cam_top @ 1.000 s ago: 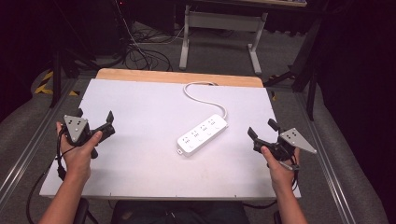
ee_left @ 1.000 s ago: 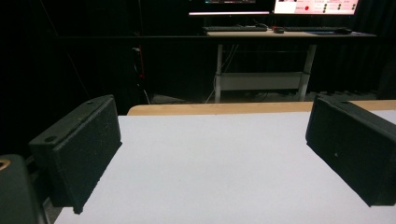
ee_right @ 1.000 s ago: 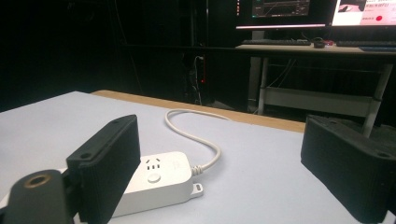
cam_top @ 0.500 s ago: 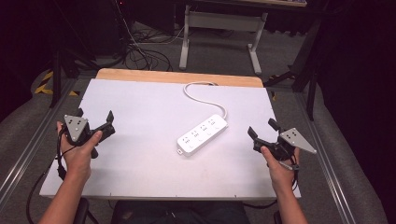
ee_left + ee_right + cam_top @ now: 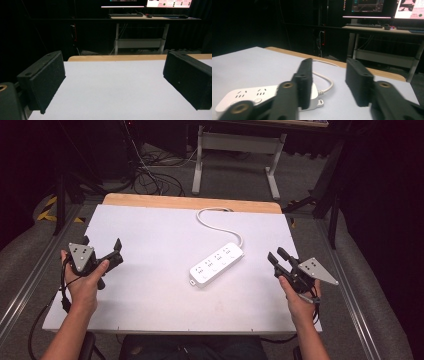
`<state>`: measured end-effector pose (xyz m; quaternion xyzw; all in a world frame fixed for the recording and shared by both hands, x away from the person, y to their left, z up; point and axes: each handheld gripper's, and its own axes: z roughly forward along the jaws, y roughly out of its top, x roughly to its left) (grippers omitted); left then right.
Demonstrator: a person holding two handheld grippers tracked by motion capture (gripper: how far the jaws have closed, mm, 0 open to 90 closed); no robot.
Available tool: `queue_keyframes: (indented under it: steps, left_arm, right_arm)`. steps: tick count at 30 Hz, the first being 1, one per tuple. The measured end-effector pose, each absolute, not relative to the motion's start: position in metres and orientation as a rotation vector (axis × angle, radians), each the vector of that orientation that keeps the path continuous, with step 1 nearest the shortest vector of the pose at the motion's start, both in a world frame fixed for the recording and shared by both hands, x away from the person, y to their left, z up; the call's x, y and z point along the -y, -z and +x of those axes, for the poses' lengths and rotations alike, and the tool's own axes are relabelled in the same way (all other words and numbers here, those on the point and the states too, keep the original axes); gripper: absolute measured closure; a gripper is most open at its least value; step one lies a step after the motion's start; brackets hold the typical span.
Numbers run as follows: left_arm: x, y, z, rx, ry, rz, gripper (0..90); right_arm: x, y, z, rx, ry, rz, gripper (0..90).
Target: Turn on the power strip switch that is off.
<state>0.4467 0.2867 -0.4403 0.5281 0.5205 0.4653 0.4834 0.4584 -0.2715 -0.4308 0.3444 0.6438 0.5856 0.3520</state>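
Note:
A white power strip [image 5: 217, 264] lies slantwise at the middle of the white table [image 5: 150, 227]. Its white cable [image 5: 216, 213] loops toward the far edge. My left gripper [image 5: 102, 243] is held over the table's left side, jaws wide open with only bare tabletop between them [image 5: 115, 82]. My right gripper [image 5: 276, 254] hovers at the right edge, pointing toward the strip, open with a narrower gap and nothing in it [image 5: 328, 82]. In the right gripper view the power strip [image 5: 249, 96] lies just beyond the left jaw and its cable [image 5: 326, 81] curls behind.
A wooden strip [image 5: 190, 202] runs along the table's far edge. Beyond it stand a metal-legged desk [image 5: 235, 145] and floor cables [image 5: 150, 175]. Monitors [image 5: 367, 6] glow on that desk. Metal rails flank the table.

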Motion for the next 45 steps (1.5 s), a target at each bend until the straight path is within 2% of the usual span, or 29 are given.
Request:
queue_keyframes:
  steps: [2, 4, 6, 11, 45]
  left_arm:
    - [-0.287, 0.440, 0.447, -1.265, -1.134, 1.289, 4.6]
    - [-0.286, 0.440, 0.447, -1.266, -1.132, 1.291, 4.6]
    - [-0.286, 0.440, 0.447, -1.262, -1.130, 1.292, 4.6]
    - [-0.286, 0.440, 0.447, -1.262, -1.130, 1.291, 4.6]
    - [-0.285, 0.441, 0.446, -1.250, -1.133, 1.309, 5.4]
  right_arm:
    - [0.270, 0.431, 0.457, -1.681, -1.505, 0.878, 70.9]
    - [0.270, 0.431, 0.457, -1.693, -1.502, 0.870, 73.8]
    - [0.269, 0.430, 0.455, -1.736, -1.484, 0.855, 82.1]
    - [0.269, 0.427, 0.451, -1.793, -1.444, 0.859, 90.0]
    - [0.242, 0.411, 0.466, -1.969, -1.492, 0.867, 90.0]
